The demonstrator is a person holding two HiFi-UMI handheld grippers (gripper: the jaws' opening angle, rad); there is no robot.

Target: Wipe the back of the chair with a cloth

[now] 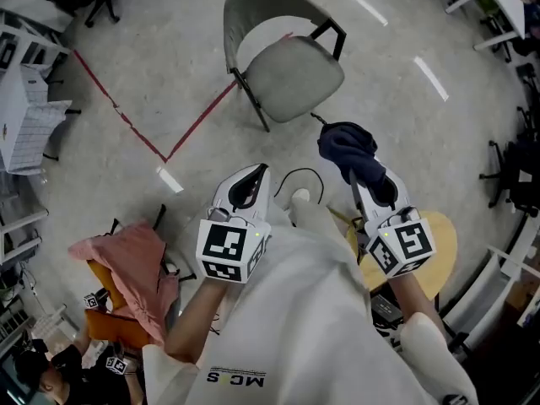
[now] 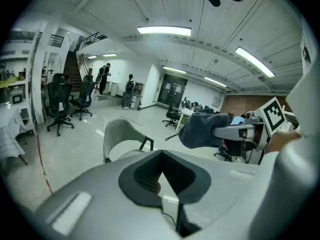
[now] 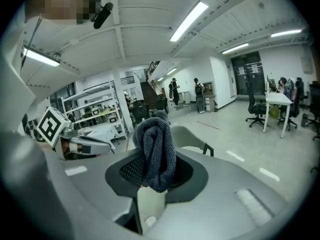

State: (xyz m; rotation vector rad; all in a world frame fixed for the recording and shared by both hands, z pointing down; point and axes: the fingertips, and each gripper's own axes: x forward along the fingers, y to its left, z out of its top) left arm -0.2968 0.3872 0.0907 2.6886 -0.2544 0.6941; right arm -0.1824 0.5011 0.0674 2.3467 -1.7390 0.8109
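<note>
A grey chair [image 1: 283, 53] with black legs stands on the floor ahead of me, its curved back [image 1: 253, 7] on the far side; it also shows as the chair [image 2: 125, 136] and the chair [image 3: 192, 139] in the gripper views. My right gripper [image 1: 364, 171] is shut on a dark blue cloth [image 1: 350, 150], bunched between its jaws; the cloth [image 3: 155, 151] hangs over them, and the cloth [image 2: 202, 129] shows from the left. My left gripper [image 1: 249, 180] is shut with nothing in it, held beside the right one. Both are short of the chair.
Red tape lines [image 1: 135, 125] cross the floor left of the chair. A pink cloth [image 1: 126, 268] lies over something orange at lower left. A round wooden stool [image 1: 443, 247] is under my right hand. Office chairs [image 1: 515, 175] and desks ring the room's edges.
</note>
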